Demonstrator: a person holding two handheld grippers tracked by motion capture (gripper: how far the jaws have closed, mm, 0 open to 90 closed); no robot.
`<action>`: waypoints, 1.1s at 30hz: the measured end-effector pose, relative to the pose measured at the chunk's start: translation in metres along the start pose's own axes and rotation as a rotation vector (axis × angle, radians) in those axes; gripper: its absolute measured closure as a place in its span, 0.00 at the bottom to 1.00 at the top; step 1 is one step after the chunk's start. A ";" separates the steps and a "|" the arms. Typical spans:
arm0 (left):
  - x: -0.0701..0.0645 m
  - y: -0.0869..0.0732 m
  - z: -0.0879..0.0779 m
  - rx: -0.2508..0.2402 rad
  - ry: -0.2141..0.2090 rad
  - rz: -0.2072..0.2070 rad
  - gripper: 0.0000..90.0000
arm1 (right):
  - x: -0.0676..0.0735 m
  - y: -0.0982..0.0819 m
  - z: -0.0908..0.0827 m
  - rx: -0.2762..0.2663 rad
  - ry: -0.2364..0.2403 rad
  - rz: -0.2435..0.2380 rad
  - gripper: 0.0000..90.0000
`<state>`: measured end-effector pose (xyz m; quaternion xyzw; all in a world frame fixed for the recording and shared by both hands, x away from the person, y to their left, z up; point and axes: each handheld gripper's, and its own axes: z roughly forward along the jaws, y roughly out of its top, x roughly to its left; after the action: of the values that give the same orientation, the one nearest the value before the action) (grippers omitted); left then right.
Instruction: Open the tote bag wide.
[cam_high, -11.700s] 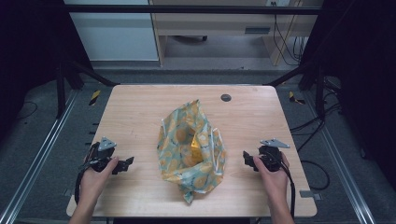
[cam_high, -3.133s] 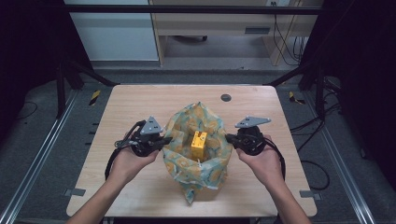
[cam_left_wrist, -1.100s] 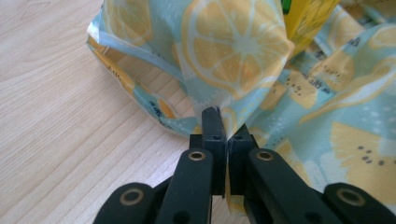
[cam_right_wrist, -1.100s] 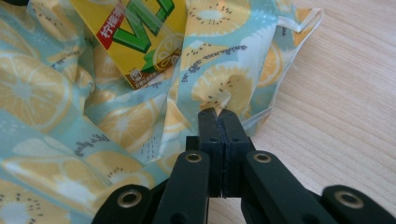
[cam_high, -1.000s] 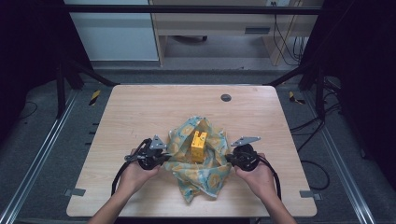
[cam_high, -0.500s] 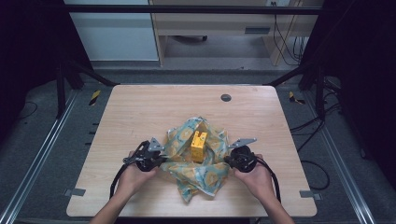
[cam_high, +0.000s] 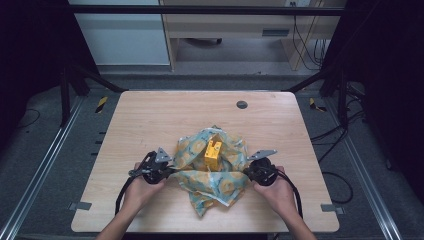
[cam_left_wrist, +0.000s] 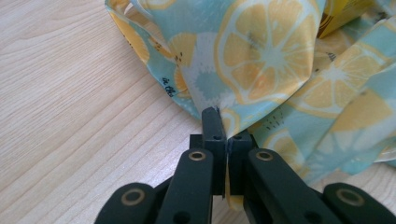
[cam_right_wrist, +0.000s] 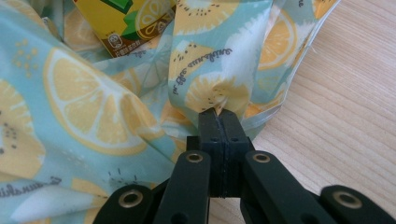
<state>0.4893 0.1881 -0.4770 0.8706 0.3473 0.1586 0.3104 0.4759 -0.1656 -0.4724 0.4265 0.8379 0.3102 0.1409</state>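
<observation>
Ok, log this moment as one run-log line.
left gripper: shut on cloth | right gripper: shut on cloth | yellow carton: upright on cloth | table

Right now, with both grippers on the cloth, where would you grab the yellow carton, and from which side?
Grip the yellow carton near its top, coming straight down. It stands upright and the lemon-print cloth bunches around its lower half, so only the upper faces are free.

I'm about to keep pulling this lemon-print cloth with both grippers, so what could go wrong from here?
1. The yellow carton stands upright on the loose cloth; a tug could tip it over.
2. The left gripper and right gripper each pinch only a small fold at the cloth's edge, so it could slip free under tension.
3. An uneven pull could drag the bundle toward the table front edge.
</observation>
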 end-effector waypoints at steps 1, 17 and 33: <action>0.000 0.000 -0.001 -0.004 -0.002 0.001 1.00 | -0.001 0.000 0.000 -0.007 0.004 -0.010 0.99; -0.007 0.016 -0.016 -0.056 -0.017 0.025 1.00 | -0.002 0.027 -0.034 -0.155 0.034 -0.076 0.58; -0.014 0.024 -0.025 -0.077 -0.027 0.049 1.00 | -0.003 0.081 -0.044 -0.204 0.048 -0.099 0.53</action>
<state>0.4793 0.1756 -0.4437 0.8683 0.3152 0.1678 0.3443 0.5064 -0.1503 -0.3871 0.3606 0.8250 0.3968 0.1785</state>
